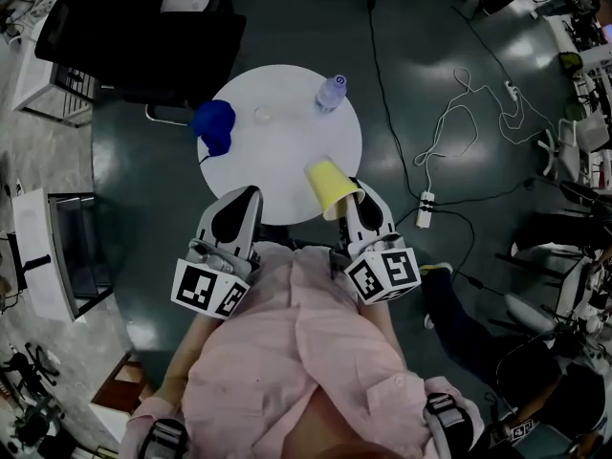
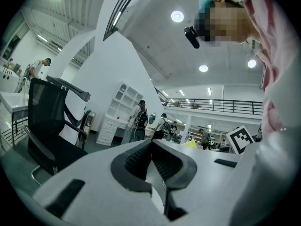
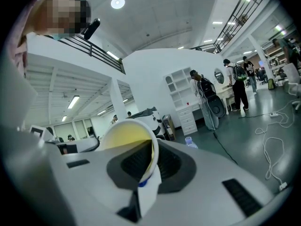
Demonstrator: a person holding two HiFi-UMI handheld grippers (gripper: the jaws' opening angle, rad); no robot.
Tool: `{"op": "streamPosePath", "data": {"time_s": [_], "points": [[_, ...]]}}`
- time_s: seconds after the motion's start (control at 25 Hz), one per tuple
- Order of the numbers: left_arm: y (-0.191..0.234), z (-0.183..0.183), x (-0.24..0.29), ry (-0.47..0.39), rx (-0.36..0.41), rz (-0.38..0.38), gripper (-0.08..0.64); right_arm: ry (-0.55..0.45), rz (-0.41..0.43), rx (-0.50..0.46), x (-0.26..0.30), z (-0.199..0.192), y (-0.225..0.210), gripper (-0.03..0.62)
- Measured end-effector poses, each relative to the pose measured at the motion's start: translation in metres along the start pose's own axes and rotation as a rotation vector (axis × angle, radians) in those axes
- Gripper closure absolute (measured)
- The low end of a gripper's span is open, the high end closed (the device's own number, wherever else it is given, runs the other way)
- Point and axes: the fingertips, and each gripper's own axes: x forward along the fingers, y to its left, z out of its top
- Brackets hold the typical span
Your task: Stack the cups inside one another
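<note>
A yellow cup (image 1: 330,182) hangs tilted over the near edge of the round white table (image 1: 277,161), mouth toward me. My right gripper (image 1: 352,195) is shut on its rim. In the right gripper view the rim of the yellow cup (image 3: 124,135) is pinched between the jaws of the right gripper (image 3: 153,147). A blue cup (image 1: 214,125) lies at the table's left edge. My left gripper (image 1: 241,202) stays at the near left edge of the table. In its own view the left gripper (image 2: 151,143) is shut with nothing between the jaws.
A water bottle (image 1: 331,93) stands at the table's far right, and a small clear object (image 1: 264,115) sits near the middle. A black office chair (image 1: 143,36) is behind the table. Cables (image 1: 459,113) and a power strip (image 1: 425,208) lie on the floor to the right.
</note>
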Motion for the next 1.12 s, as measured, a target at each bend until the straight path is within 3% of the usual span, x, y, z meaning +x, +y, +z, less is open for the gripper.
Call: {"op": "streamPosePath", "data": {"time_s": [1.12], "points": [[0.0061,0.0048,-0.0034,-0.005,-0.012,0.008,0.541,0.008,-0.007,0.008,0.0025,0.0015,0.0038,0.551]]}}
